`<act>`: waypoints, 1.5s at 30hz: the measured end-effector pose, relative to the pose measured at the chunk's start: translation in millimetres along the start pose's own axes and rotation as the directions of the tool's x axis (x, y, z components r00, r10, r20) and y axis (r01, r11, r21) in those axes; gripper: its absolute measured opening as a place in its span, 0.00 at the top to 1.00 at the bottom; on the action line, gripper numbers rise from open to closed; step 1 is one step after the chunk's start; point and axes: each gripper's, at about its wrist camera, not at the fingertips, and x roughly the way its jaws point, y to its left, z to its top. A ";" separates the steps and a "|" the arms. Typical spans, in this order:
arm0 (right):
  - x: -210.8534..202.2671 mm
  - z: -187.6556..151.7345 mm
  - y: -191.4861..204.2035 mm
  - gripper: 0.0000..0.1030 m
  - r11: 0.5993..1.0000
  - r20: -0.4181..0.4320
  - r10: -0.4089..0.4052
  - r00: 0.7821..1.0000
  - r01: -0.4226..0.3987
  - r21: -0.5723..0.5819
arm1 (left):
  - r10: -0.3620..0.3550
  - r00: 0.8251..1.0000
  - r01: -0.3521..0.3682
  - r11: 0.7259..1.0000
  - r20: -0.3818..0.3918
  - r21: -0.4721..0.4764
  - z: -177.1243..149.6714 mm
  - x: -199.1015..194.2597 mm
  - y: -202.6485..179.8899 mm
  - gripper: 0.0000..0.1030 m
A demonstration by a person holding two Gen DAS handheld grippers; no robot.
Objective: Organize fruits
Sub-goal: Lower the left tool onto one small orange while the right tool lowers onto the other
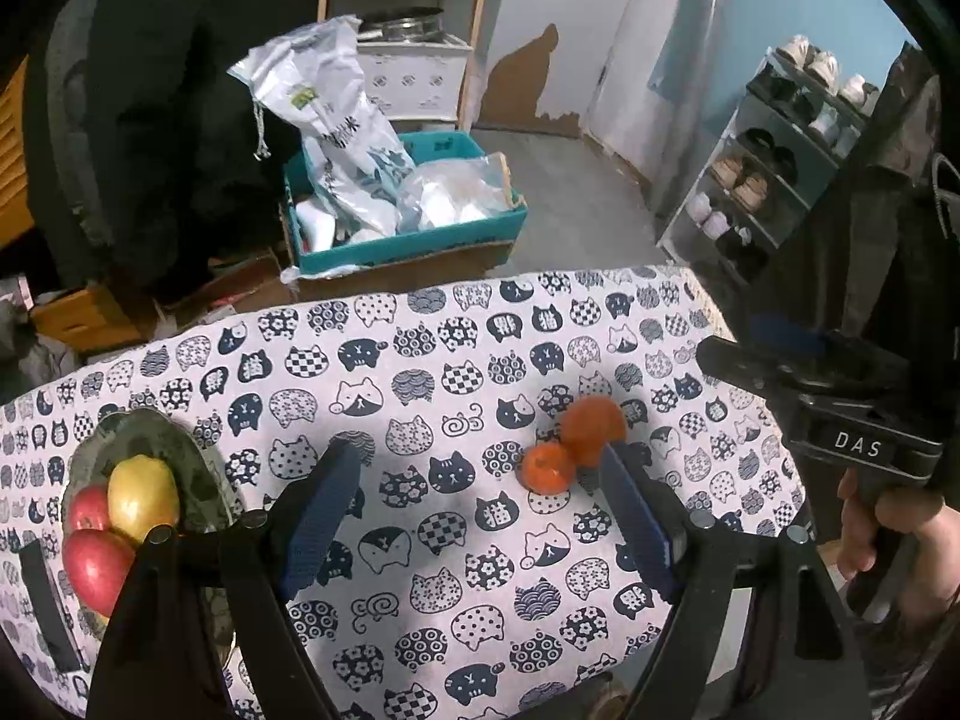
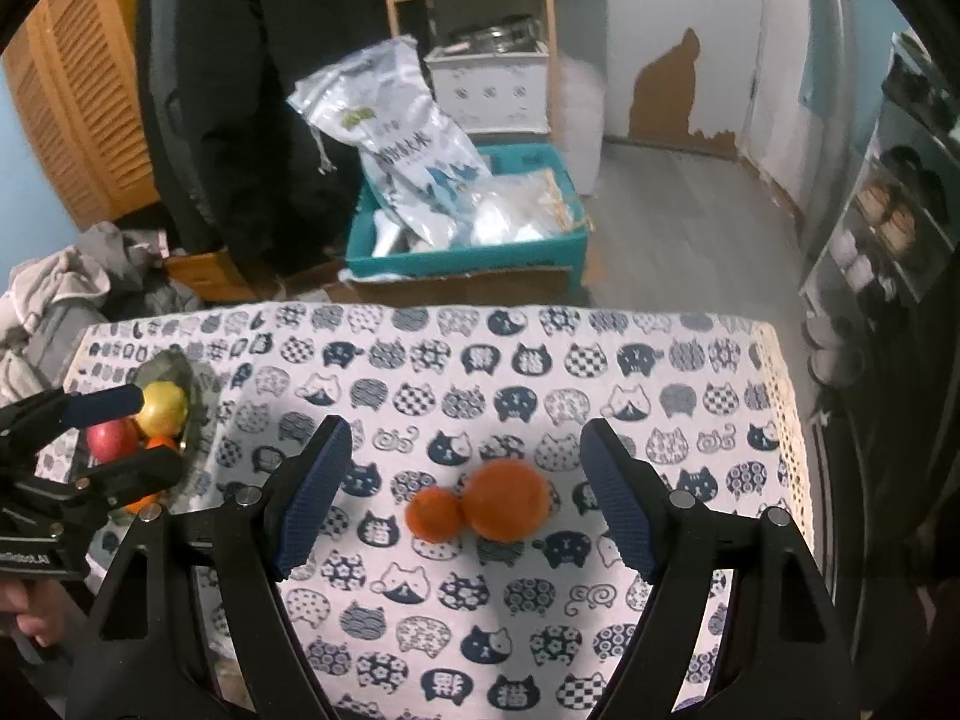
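Note:
Two oranges lie touching on the cat-print tablecloth [image 2: 420, 600]: a small one [image 2: 436, 514] [image 1: 547, 467] and a larger one [image 2: 507, 499] [image 1: 593, 427]. My right gripper [image 2: 465, 498] is open and empty, with both oranges between its fingers. My left gripper [image 1: 480, 510] is open and empty, left of the oranges; it also shows in the right wrist view [image 2: 135, 432]. A dark bowl [image 1: 180, 444] [image 2: 171, 366] at the table's left holds a yellow apple [image 1: 144, 497] [image 2: 161, 408], two red apples [image 1: 96, 567] [image 1: 87, 507] and an orange [image 2: 159, 443].
Beyond the table's far edge stands a teal box [image 1: 408, 240] with plastic bags on the floor. A shoe rack [image 1: 774, 168] stands at the right, a wooden shelf [image 1: 408, 30] at the back. Clothes [image 2: 54, 300] are piled at the left.

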 end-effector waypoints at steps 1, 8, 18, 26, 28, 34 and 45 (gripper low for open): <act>3.4 -1.6 -2.7 0.23 1.000 -0.011 -0.002 1.000 0.002 0.002 | 0.004 1.000 -0.004 1.000 -0.010 0.002 0.1 4.7 -1.1 0.19; 37.4 -9.3 -14.1 0.20 1.000 -0.095 -0.016 0.995 0.017 0.011 | 0.006 0.997 -0.006 1.000 -0.079 0.004 1.3 39.1 -3.2 0.19; 108.2 -26.8 -32.6 0.20 0.995 -0.245 0.011 0.969 0.015 0.101 | 0.025 0.986 -0.030 0.999 -0.163 -0.029 -3.7 94.9 14.4 0.19; 146.1 -37.4 -32.0 0.20 0.993 -0.312 0.007 0.950 0.031 0.117 | 0.018 0.978 -0.029 0.998 -0.208 -0.048 -7.8 126.9 23.2 0.19; 151.1 -39.1 -30.5 0.20 0.993 -0.322 0.003 0.947 0.035 0.114 | 0.015 0.976 -0.027 0.998 -0.215 -0.051 -8.0 132.6 24.2 0.19; 165.3 -43.7 -26.5 0.20 0.993 -0.350 0.003 0.937 0.039 0.113 | 0.010 0.972 -0.022 0.998 -0.234 -0.051 -9.2 144.2 25.0 0.19; 178.3 -53.4 -34.2 0.32 0.987 -0.374 0.036 0.927 0.025 0.156 | -0.021 0.967 0.008 0.999 -0.255 -0.053 -10.1 152.1 16.2 0.19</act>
